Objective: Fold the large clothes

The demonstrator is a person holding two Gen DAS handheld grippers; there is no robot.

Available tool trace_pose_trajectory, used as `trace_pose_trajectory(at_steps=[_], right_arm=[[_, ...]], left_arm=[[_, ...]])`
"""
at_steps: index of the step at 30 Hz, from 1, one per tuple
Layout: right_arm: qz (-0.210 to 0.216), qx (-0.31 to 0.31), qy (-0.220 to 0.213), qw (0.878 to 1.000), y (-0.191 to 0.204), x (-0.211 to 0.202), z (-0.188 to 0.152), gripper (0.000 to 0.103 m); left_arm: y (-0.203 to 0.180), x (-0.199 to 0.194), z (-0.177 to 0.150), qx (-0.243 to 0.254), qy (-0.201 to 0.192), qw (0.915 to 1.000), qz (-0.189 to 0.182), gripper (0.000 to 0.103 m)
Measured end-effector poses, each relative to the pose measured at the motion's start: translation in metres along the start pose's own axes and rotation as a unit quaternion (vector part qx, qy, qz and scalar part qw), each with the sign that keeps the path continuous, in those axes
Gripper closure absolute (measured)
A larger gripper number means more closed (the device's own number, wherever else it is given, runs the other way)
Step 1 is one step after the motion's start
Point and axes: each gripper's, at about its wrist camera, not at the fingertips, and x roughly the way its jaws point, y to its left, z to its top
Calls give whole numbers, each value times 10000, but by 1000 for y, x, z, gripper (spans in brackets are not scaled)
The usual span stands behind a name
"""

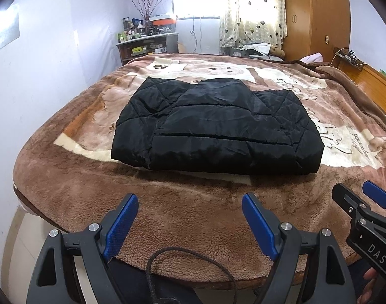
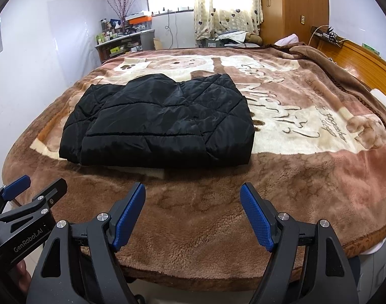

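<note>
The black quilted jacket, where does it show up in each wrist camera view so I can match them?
Left wrist view: black quilted jacket lies folded mid-frame on the blanket, beyond the open left gripper.
Right wrist view: the jacket sits left of centre, beyond the open right gripper.
Shared landmark: heart-patterned curtain at the window.

White letters reading "DAS" are printed on the black body of the right gripper (image 1: pixel 358 197), seen at the edge of the left wrist view. "GenRobot.AI" is printed in pale letters on the black body of the left gripper (image 2: pixel 36 186), seen from the right wrist view. The brown blanket (image 2: pixel 268 182) carries large dark cursive script, upside down from here; only the word "together" can be made out.
</note>
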Motion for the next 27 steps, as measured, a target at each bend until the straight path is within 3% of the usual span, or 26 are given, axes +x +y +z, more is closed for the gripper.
trace_pose_trajectory(at_steps=[27], right_arm=[[9, 11, 7, 10000, 0, 0, -1, 26]], left_arm=[[-1, 3, -2, 25, 48, 10000, 28, 19]])
